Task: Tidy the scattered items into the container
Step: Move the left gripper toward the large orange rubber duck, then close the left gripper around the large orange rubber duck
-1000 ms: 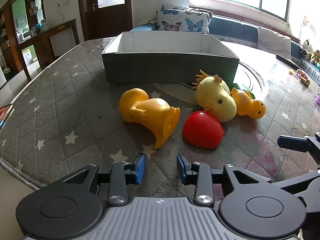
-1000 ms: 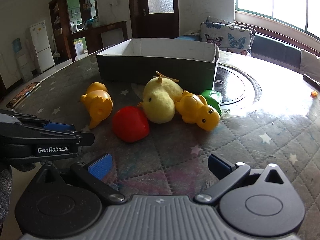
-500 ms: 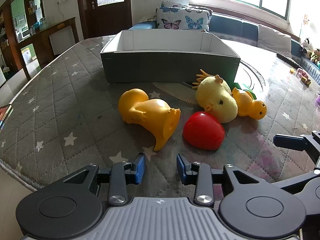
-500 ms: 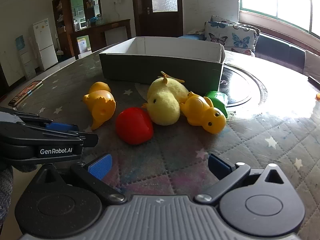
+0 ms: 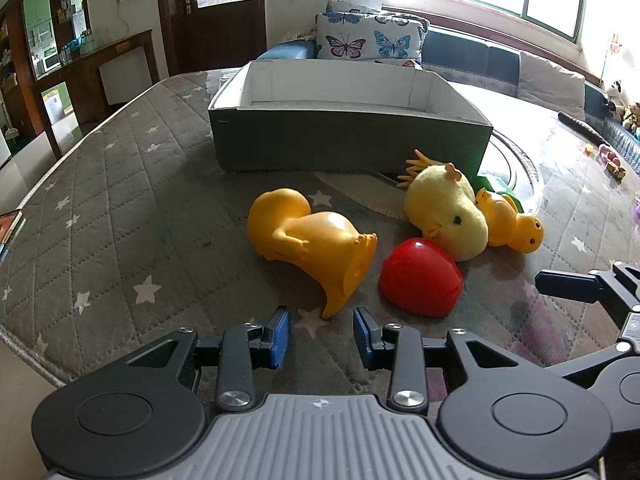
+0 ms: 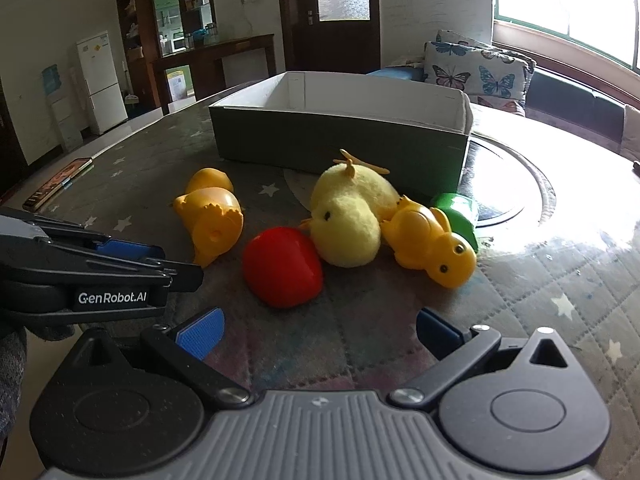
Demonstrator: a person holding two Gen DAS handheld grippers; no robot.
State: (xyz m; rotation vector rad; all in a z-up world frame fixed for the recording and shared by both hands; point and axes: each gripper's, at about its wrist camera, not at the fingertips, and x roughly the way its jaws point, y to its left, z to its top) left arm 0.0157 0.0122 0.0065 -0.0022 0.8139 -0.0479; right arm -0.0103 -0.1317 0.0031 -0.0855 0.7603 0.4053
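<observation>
Progress stands at zero: the container [image 5: 348, 140] at 12 o'clock shows only bare white walls. We see five items on the mat in front of it: orange duck [image 5: 312, 240], red piece [image 5: 420, 278], plush chick [image 5: 448, 216], yellow duck [image 5: 512, 224], green piece [image 6: 458, 216]. Our left gripper [image 5: 322, 330] stands narrowly parted, empty; our right gripper [image 6: 318, 330] stands wide, empty.

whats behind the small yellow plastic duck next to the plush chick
A green toy lies behind the small yellow plastic duck, near the corner of the grey box. Only its top and one side show; the duck covers the rest, so its shape cannot be told.
</observation>
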